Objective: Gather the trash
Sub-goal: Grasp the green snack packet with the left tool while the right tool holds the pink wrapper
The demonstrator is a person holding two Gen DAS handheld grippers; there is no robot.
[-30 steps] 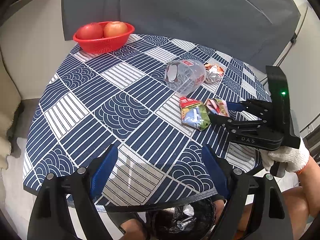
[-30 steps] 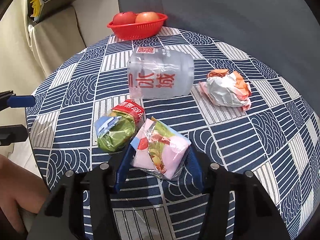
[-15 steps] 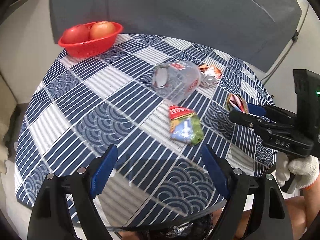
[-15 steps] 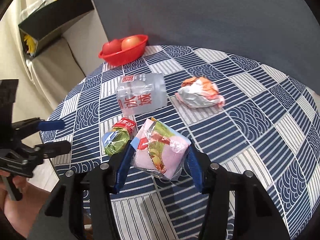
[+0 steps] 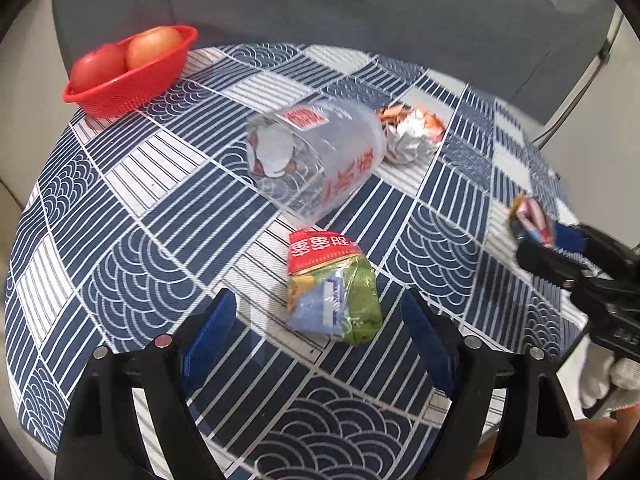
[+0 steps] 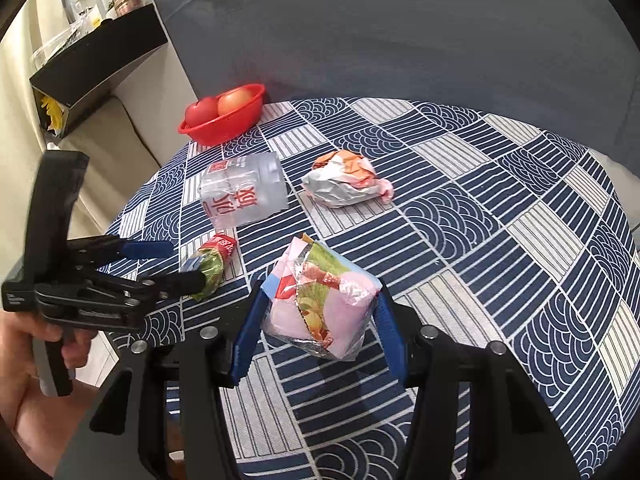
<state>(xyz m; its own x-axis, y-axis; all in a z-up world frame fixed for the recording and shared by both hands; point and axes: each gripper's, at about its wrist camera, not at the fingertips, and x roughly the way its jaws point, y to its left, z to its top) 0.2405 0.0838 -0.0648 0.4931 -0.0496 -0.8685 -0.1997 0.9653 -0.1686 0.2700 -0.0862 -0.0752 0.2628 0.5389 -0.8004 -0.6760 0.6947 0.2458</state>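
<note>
My right gripper (image 6: 318, 312) is shut on a pink snack wrapper (image 6: 320, 300) and holds it above the table; it also shows in the left wrist view (image 5: 532, 220). My left gripper (image 5: 320, 320) is open, with a green and red wrapper (image 5: 332, 288) lying on the cloth between its fingers, closer to the right one; that wrapper also shows in the right wrist view (image 6: 210, 264). A clear plastic cup (image 5: 316, 160) lies on its side behind it. A crumpled paper wrapper (image 5: 412, 132) lies beside the cup.
A red basket (image 5: 132, 76) with two apples stands at the table's far left. The round table has a blue and white patterned cloth (image 5: 120, 208). A grey chair back (image 6: 400, 40) is behind the table. A black shelf (image 6: 100, 60) hangs at left.
My left gripper has moved forward over the table up to the green wrapper. My right gripper has lifted the pink wrapper and pulled back to the right.
</note>
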